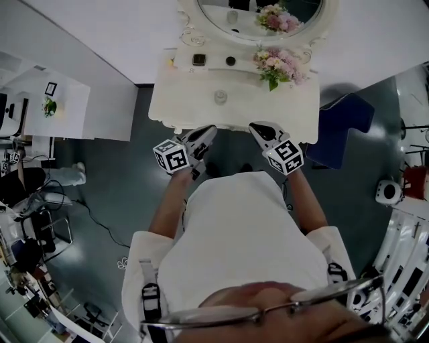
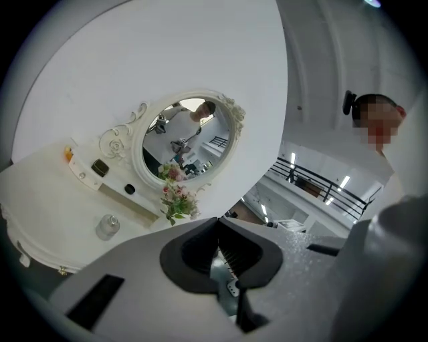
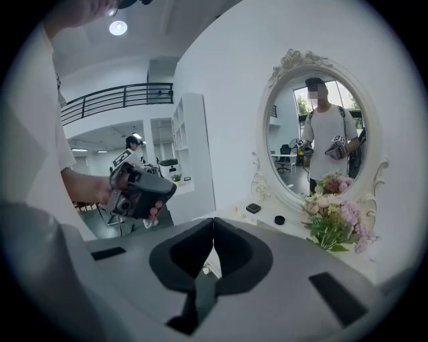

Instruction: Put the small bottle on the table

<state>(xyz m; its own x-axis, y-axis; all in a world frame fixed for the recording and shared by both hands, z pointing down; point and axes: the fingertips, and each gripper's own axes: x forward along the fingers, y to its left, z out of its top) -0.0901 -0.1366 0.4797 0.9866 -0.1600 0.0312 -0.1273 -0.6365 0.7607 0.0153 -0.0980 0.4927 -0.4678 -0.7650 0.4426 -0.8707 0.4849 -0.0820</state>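
A small clear glass bottle (image 1: 220, 98) (image 2: 107, 227) stands upright on the white dressing table (image 1: 188, 107) (image 2: 47, 214), near the middle of the top. My left gripper (image 1: 210, 130) (image 2: 217, 219) hovers by the table's front edge, short of the bottle, jaws shut with nothing between them. My right gripper (image 1: 257, 126) (image 3: 213, 220) hangs at the same edge, to the bottle's right, also shut and empty. The right gripper view does not show the bottle. It shows the left gripper (image 3: 137, 190) held in a hand.
An oval mirror (image 1: 261, 17) (image 2: 187, 143) (image 3: 321, 133) backs the table. Pink flowers (image 1: 278, 63) (image 2: 175, 197) (image 3: 334, 214), a dark square box (image 1: 199, 59) (image 2: 100, 167) and a black round lid (image 1: 230, 61) (image 2: 130, 190) sit at the back. A blue chair (image 1: 348, 127) stands right.
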